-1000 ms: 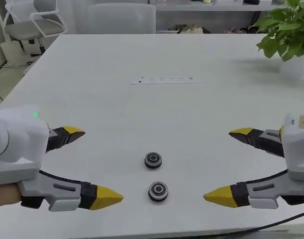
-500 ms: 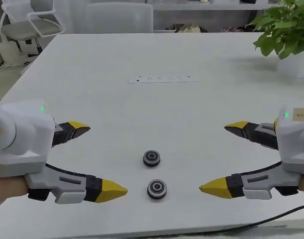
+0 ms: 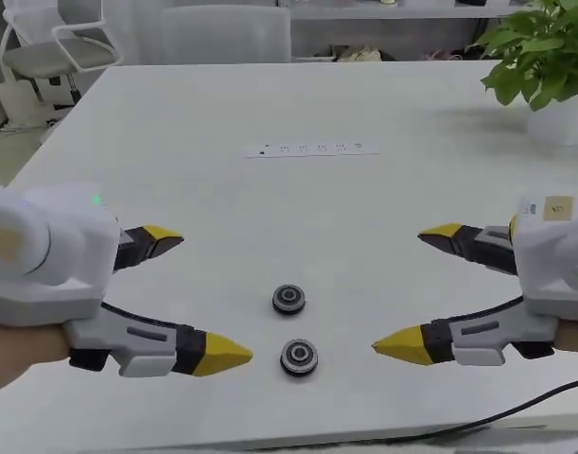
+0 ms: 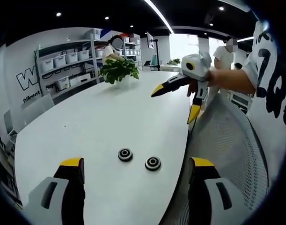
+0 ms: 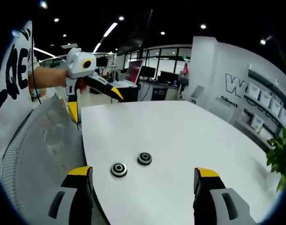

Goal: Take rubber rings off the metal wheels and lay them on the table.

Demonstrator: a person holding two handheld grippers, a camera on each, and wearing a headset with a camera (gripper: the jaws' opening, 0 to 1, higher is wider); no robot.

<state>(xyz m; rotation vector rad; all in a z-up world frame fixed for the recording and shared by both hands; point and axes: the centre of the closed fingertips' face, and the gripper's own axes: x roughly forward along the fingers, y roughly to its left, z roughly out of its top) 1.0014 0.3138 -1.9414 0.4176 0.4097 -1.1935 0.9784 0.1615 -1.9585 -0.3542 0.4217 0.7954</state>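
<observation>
Two small metal wheels with black rubber rings lie flat on the white table: one [image 3: 289, 300] farther from me, the other [image 3: 299, 357] close to the front edge. They also show in the left gripper view [image 4: 125, 154] [image 4: 152, 163] and in the right gripper view [image 5: 144, 158] [image 5: 118, 169]. My left gripper [image 3: 194, 298] hovers open to the left of the wheels, nothing between its yellow tips. My right gripper [image 3: 416, 293] hovers open on their right, also holding nothing. Each gripper faces the wheels from its side, and neither touches a wheel.
A white power strip [image 3: 312, 149] lies mid-table beyond the wheels. A potted green plant [image 3: 534, 57] stands at the far right corner. Office chairs [image 3: 66, 43] stand past the table's far left edge. A dark cable [image 3: 516, 411] runs along the front right edge.
Both grippers have drifted slightly inward toward the wheels, still open. The wheels have not moved on the table.
</observation>
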